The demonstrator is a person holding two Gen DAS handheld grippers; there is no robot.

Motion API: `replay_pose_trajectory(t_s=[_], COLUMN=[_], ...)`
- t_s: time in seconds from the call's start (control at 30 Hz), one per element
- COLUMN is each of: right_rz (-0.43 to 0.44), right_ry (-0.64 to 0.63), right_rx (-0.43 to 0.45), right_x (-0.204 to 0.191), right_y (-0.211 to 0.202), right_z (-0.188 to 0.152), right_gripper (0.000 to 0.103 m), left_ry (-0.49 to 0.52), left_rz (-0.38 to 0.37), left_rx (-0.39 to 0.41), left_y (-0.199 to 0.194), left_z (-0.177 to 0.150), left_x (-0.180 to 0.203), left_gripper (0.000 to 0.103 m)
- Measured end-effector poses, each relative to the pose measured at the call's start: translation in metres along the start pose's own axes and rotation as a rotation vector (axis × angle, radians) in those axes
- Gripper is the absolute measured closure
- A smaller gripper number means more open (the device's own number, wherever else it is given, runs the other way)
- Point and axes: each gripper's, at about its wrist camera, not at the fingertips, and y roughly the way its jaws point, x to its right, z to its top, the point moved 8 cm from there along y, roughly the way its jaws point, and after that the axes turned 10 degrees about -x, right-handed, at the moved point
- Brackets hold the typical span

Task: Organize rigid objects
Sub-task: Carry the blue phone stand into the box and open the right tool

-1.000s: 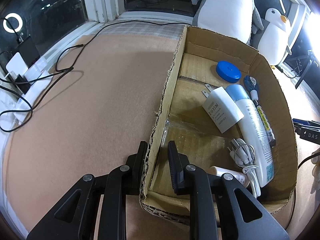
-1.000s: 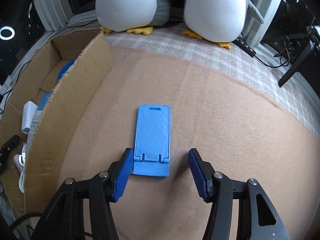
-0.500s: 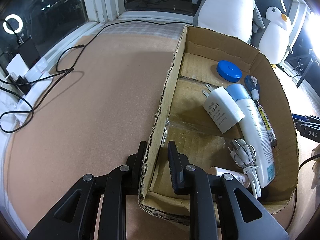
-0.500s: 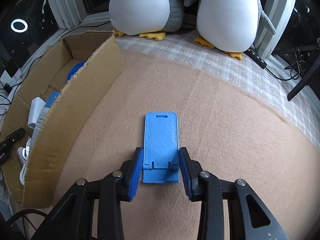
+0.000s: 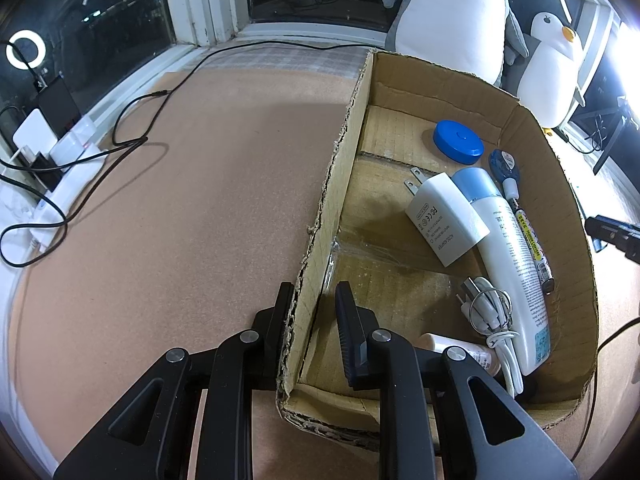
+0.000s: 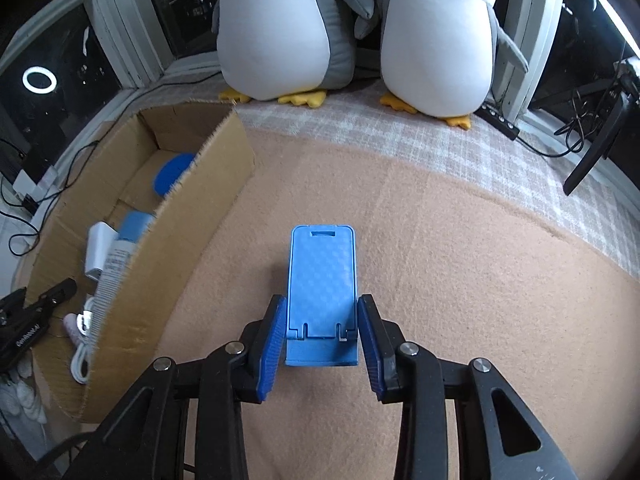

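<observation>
Two grips: left fingers [image 5: 314, 310] clamp box wall [image 5: 340, 168]; right fingers [image 6: 322, 330] seemingly pinch phone stand [image 6: 322, 276].

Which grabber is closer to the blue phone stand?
The right one. The right gripper has its blue pads on both sides of the blue phone stand, gripping it. The left gripper is away at the cardboard box, clamped on its wall.

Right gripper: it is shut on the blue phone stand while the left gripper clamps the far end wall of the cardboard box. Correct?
Not quite. The left gripper clamps the box's long side wall near the corner closest to the camera, as the left wrist view shows, not the far end wall. The right gripper is shut on the blue phone stand.
</observation>
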Motion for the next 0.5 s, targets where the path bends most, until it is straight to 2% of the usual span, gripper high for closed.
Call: replay_pose_trajectory(t_s=[0.2,0.5], right_rz=[0.025,0.078], right_ry=[-0.02,-0.076], right_rx=[0.041,0.084], right_x=[-0.019,-0.07], right_y=[-0.019,-0.035], right_z=[0.011,0.03], right_gripper=[0.07,0.07], left_ry=[0.0,-0.001], left_rz=[0.0,0.001], left_rx=[0.0,0.0], left_y=[0.0,0.0], left_z=[0.0,0.0], left_x=[0.0,0.0], left_gripper=[0.084,0.084])
